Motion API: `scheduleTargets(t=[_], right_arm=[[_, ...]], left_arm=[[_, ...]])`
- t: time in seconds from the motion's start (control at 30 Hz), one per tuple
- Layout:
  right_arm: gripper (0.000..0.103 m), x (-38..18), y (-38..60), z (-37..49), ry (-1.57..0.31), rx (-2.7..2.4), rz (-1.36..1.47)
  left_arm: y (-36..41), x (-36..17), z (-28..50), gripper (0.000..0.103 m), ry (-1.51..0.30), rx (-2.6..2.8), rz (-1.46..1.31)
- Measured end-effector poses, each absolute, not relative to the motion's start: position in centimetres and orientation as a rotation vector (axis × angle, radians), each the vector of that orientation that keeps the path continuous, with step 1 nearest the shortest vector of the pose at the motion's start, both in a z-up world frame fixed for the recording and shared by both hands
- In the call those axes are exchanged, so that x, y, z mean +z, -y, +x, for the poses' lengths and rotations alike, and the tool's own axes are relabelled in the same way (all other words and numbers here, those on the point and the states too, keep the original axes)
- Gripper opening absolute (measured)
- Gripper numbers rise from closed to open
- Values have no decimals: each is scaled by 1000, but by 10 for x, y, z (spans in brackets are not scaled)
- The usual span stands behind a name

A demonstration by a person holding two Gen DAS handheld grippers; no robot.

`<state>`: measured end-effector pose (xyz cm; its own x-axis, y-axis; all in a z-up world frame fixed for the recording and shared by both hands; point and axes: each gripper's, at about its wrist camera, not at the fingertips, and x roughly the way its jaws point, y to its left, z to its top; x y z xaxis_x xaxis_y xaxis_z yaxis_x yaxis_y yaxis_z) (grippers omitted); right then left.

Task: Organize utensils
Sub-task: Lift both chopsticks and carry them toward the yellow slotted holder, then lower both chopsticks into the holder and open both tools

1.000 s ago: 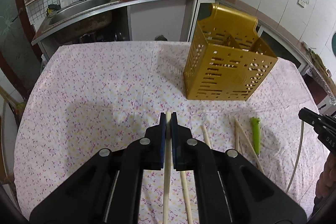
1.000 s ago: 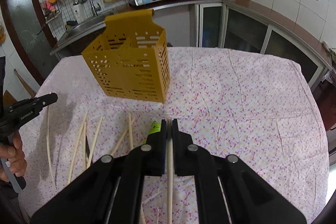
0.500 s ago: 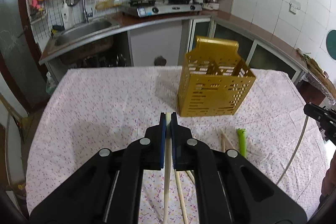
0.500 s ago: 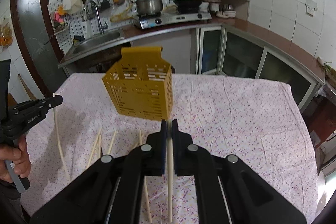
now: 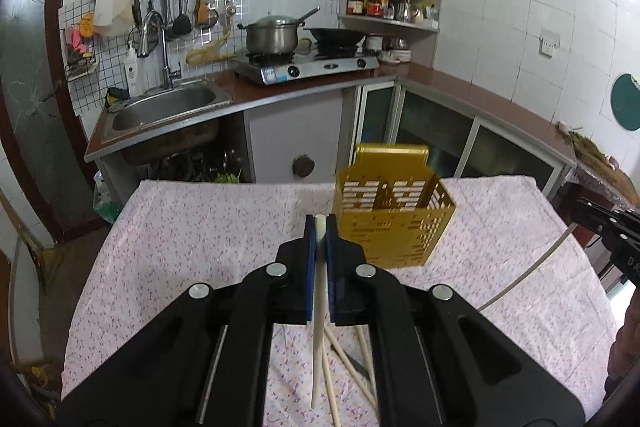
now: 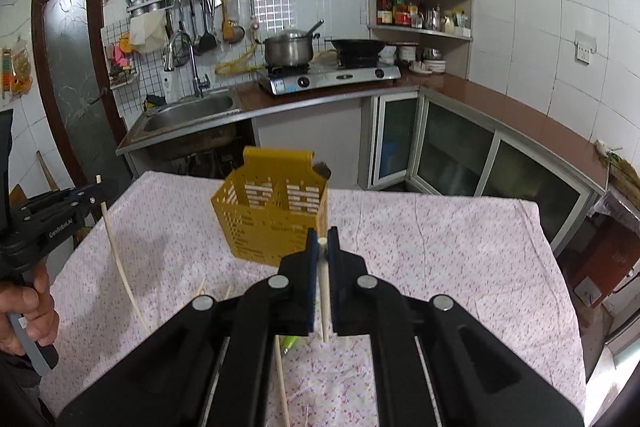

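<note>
Both grippers up above worktop (image 5: 200, 227): left gripper (image 5: 320, 223) clenched on a chopstick (image 5: 318, 327), right gripper (image 6: 323, 237) clenched on another chopstick (image 6: 324, 291), yellow caddy (image 6: 272, 223) just ahead.

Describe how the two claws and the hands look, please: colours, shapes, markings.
Both claws, left claw and right claw, are black plastic with blue finger pads and silver round bolts. The left one carries white lettering. A bare hand grips its grey handle.

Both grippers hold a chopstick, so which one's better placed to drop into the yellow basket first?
Probably right: the right gripper sits just in front of the yellow basket, while the left gripper is off beside its left wall.
</note>
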<state>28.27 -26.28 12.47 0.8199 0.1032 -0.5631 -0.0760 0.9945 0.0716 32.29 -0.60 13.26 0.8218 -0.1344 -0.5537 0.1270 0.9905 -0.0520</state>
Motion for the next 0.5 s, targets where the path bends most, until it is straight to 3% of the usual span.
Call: scheduleTargets(t=[0.5], right_arm=[[5, 190, 249, 324, -494, 110, 2]], left_arm=[[24, 206, 379, 3, -456, -189, -29]])
